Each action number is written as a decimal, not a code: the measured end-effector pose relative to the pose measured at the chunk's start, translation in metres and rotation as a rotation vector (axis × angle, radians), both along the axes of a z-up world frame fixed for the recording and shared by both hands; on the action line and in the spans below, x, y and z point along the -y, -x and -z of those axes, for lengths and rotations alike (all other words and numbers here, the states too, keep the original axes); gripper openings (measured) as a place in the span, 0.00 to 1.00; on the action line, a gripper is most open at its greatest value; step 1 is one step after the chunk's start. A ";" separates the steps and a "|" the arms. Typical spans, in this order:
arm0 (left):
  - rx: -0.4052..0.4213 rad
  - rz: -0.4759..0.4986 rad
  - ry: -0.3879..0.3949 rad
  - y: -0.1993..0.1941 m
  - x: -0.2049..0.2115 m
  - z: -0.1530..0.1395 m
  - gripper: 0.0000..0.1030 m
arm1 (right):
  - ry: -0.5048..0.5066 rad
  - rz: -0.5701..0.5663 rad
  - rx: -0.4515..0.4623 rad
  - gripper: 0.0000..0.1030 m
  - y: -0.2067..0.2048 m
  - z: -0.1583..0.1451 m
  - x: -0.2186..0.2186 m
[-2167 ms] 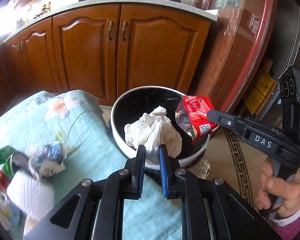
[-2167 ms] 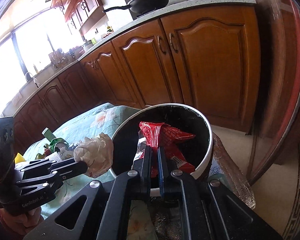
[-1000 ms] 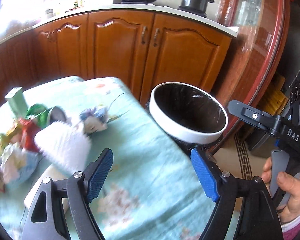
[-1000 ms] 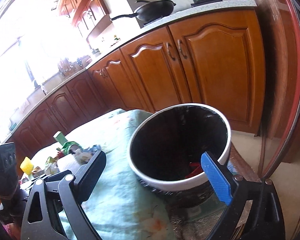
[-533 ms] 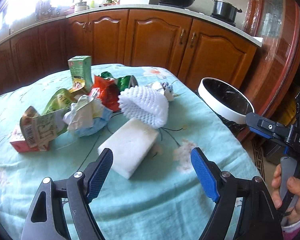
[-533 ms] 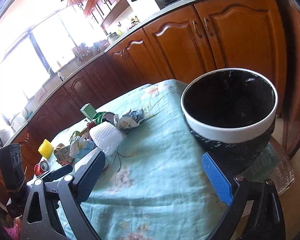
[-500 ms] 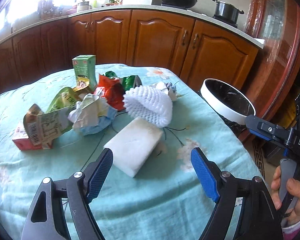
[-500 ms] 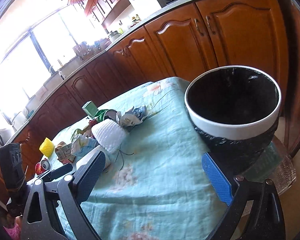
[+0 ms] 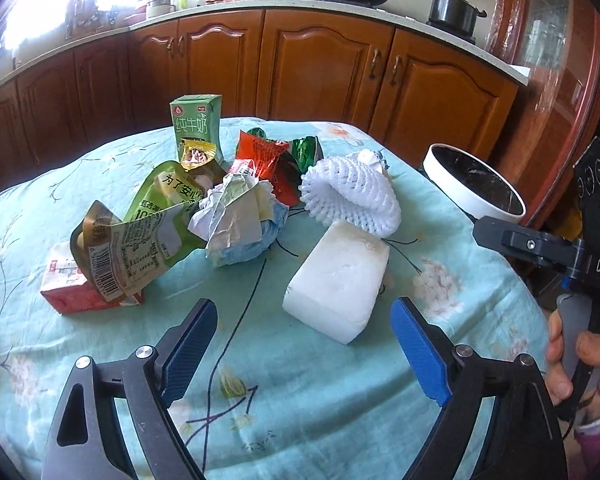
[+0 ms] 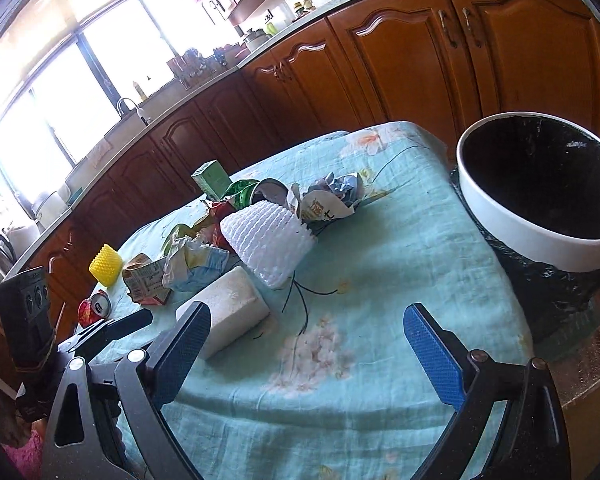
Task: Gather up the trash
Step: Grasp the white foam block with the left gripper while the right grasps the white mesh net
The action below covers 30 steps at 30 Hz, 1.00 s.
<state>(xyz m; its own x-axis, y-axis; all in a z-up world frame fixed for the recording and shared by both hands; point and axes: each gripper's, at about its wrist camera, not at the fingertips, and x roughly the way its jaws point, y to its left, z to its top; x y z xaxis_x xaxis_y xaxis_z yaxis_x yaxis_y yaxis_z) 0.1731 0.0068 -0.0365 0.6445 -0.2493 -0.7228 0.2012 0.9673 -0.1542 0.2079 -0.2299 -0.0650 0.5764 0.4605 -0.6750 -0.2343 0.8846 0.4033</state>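
Trash lies piled on the teal tablecloth [image 9: 300, 360]: a white foam block [image 9: 338, 278], white foam netting [image 9: 350, 196], crumpled paper [image 9: 236, 220], a green pouch [image 9: 156, 216], a red wrapper [image 9: 264, 156], a green milk carton [image 9: 196, 126] and a red carton [image 9: 76, 286]. The white-rimmed bin [image 10: 540, 216] stands past the table's right edge. My left gripper [image 9: 300, 354] is open and empty, just short of the foam block. My right gripper [image 10: 308, 356] is open and empty over the cloth, with the foam block [image 10: 230, 310] by its left finger.
A yellow foam net [image 10: 106, 270] and a red can [image 10: 94, 308] sit at the table's far left in the right wrist view. Wooden kitchen cabinets [image 9: 320, 68] run behind the table. A glass-fronted cabinet [image 9: 556, 60] stands behind the bin [image 9: 474, 184].
Both grippers dropped their loads into the bin, opened and swung back left. The left gripper has since edged closer to the foam block and trash pile.
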 end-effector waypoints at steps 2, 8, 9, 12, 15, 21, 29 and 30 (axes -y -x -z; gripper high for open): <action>-0.023 0.035 -0.002 -0.009 -0.001 0.003 0.86 | -0.006 -0.012 -0.004 0.95 -0.007 0.001 -0.006; -0.048 0.083 -0.055 -0.032 0.009 0.012 0.87 | -0.051 -0.041 -0.043 0.82 -0.035 0.012 -0.024; -0.044 0.083 -0.069 -0.035 0.011 0.014 0.86 | -0.063 -0.046 -0.055 0.77 -0.040 0.016 -0.026; -0.055 0.092 -0.086 -0.041 0.019 0.020 0.85 | -0.085 -0.047 -0.097 0.59 -0.056 0.030 -0.031; -0.055 0.109 -0.080 -0.044 0.024 0.023 0.63 | -0.115 -0.057 -0.119 0.40 -0.064 0.038 -0.035; -0.006 0.126 -0.067 -0.035 0.027 0.016 0.49 | -0.107 -0.084 -0.063 0.20 -0.052 0.028 -0.034; 0.010 0.076 0.025 -0.017 0.028 0.003 0.49 | -0.081 -0.053 -0.007 0.19 -0.017 0.005 0.002; 0.012 0.077 0.038 -0.015 0.031 0.003 0.49 | -0.077 -0.038 -0.003 0.19 -0.013 0.003 0.011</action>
